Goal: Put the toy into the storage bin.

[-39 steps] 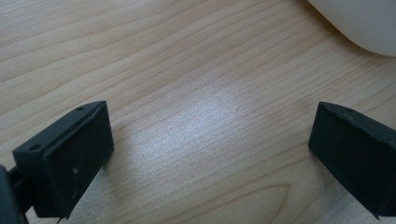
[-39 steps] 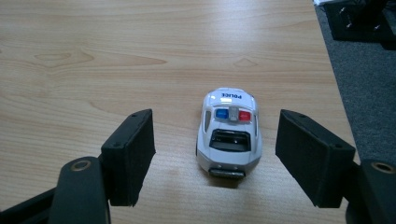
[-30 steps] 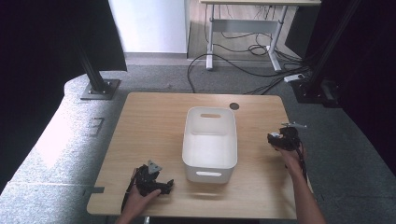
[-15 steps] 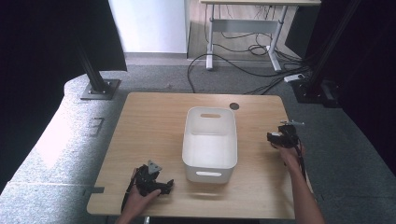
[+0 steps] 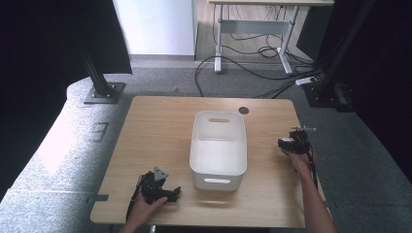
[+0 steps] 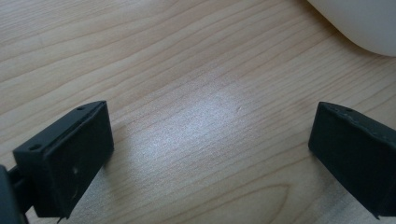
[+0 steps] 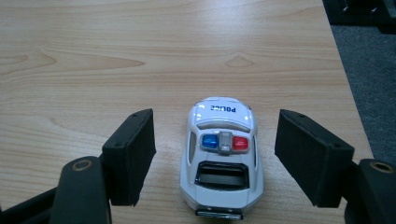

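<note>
A white toy police car [image 7: 223,154] with a blue and red light bar stands on the wooden table [image 7: 116,60], its roof facing my right gripper view. My right gripper [image 7: 217,140] is open around it, with a gap between each black pad and the car's sides. In the high view that gripper [image 5: 294,143] sits near the table's right edge. My left gripper [image 5: 160,187] rests at the front left of the table. Its jaws [image 6: 212,140] stand wide open over bare wood.
An empty white bin [image 5: 218,145] with handle slots stands in the middle of the table [image 5: 155,126]; its corner [image 6: 359,23] lies just beyond the left gripper. A dark round disc [image 5: 243,110] lies behind the bin. Grey carpet [image 7: 369,70] starts right of the car.
</note>
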### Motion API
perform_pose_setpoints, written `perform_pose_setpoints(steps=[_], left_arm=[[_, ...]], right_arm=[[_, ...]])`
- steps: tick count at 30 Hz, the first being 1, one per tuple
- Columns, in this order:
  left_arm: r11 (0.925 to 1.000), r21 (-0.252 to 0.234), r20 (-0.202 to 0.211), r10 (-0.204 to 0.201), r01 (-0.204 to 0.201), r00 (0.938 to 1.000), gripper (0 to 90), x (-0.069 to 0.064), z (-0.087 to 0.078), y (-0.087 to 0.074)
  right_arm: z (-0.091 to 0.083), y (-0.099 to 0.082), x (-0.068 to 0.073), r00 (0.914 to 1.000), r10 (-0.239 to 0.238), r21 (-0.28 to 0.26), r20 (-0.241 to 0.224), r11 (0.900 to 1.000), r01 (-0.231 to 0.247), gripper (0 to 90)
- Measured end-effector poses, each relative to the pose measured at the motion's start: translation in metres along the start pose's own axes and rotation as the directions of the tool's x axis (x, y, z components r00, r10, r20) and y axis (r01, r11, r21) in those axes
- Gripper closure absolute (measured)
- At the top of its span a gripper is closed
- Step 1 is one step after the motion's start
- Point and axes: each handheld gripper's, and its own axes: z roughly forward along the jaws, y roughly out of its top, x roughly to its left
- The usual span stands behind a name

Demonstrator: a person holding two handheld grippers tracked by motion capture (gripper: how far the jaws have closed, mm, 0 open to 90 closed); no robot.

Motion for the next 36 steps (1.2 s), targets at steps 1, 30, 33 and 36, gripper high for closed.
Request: perform_pose_setpoints(steps=[1, 30, 33, 36], left_arm=[[1.0000, 0.000, 0.000, 0.000, 0.000, 1.0000, 0.0, 0.000, 0.000, 0.000], [1.0000, 0.000, 0.000, 0.000, 0.000, 1.0000, 0.0, 0.000, 0.000, 0.000], [1.0000, 0.000, 0.000, 0.000, 0.000, 1.0000, 0.0, 0.000, 0.000, 0.000], [1.0000, 0.000, 0.000, 0.000, 0.000, 1.0000, 0.0, 0.000, 0.000, 0.000]], right_arm=[[0.000, 0.000, 0.000, 1.0000, 0.003, 0.001, 0.001, 1.0000, -0.003, 28.9], [0.014, -0.007, -0.001, 0.9999, 0.014, 0.015, 0.009, 0.9998, -0.014, 47.7], [0.014, -0.007, -0.002, 0.9999, 0.015, 0.015, 0.006, 0.9998, -0.015, 49.3], [0.014, -0.007, -0.002, 1.0000, 0.008, 0.018, 0.004, 0.9998, -0.008, 49.7]])
